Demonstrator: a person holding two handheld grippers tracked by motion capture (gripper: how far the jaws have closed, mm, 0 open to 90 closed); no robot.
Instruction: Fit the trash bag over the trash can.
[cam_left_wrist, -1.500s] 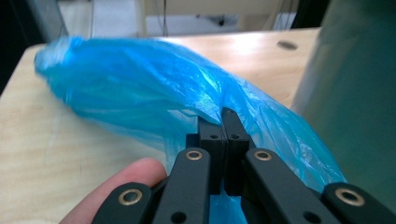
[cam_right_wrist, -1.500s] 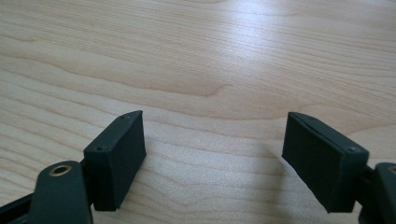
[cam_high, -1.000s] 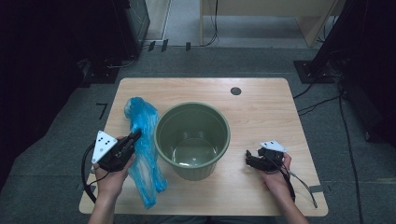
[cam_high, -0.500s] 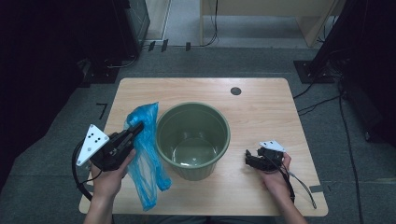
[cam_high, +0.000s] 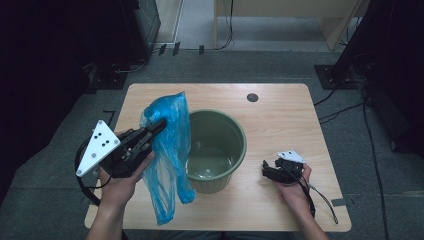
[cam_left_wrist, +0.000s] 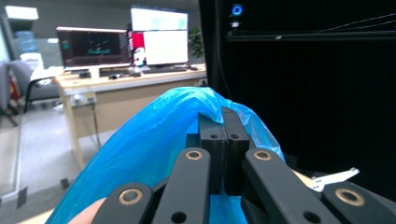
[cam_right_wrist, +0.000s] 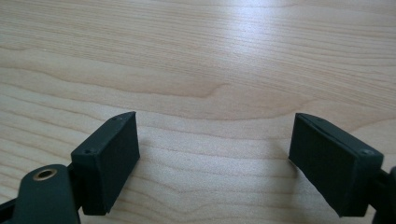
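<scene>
**Inspector:** Since the blue plastic bag (cam_high: 167, 150) is pinched near its upper edge and lifted, it hangs long and loose at centre-left of the frame, beside the green bucket (cam_high: 215, 150); by judgement, lining the bucket is intended.

**Assessor:** And the left gripper (cam_high: 159, 124)?

**Inspector:** Clenched on the bag; in the left gripper view the pads (cam_left_wrist: 224, 140) are seen pressed together with film wrapped over them.

**Assessor:** The right gripper (cam_high: 267, 170)?

**Inspector:** Parked at lower right on the wooden table (cam_high: 280, 120), well apart from the bucket. Its jaws are spread wide; nothing is held, and bare wood is seen between them.
</scene>
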